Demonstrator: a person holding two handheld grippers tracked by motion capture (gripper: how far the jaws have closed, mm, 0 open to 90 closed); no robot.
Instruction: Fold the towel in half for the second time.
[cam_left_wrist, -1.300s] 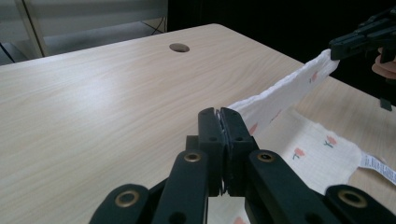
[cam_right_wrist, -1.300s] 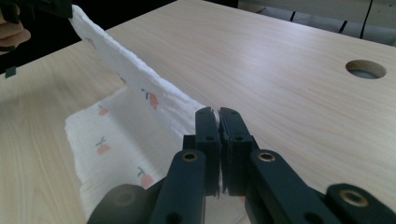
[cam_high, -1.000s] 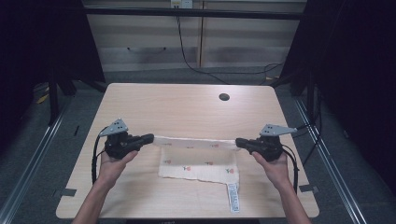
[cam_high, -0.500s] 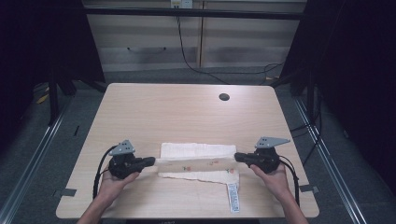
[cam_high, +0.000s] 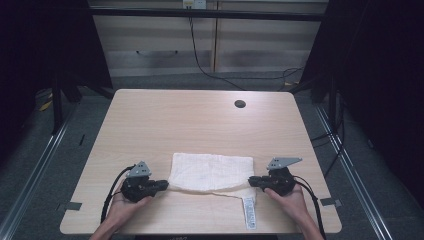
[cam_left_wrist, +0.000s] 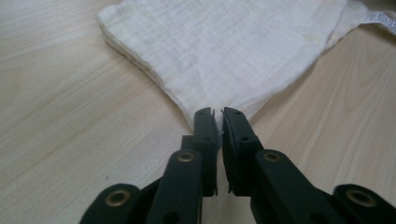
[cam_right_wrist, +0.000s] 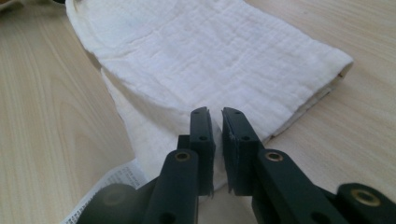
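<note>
Lying between the two pairs of jaws: a folded white cloth, flat on the table near the person's edge, its long side running from one gripper to the other.
Cloth, left end: in the left gripper view it narrows to a pulled-out corner that runs right up to the jaw tips; the rest fans out ahead of them in several stacked layers.
Cloth, right end: in the right gripper view the folded stack lies straight ahead of the jaw tips, with a thinner lower layer spreading out beneath and to one side of them.
Care label: a printed white strip trailing from the cloth's lower layer, just beside the right jaws and on the person's side of them.
Left gripper: low over the wood, tips at the cloth's corner; the jaws have just been opening and stand a slit apart, released, with no cloth clearly pressed between the pads.
Right gripper: low at the opposite end, tips at the cloth's edge; its jaws have also just been opening, parted by a narrow gap, clamping nothing.
Hands: one behind each gripper, forearms coming in from the near edge.
Cable hole: a dark round opening well beyond the right jaws, towards the table's far edge.
</note>
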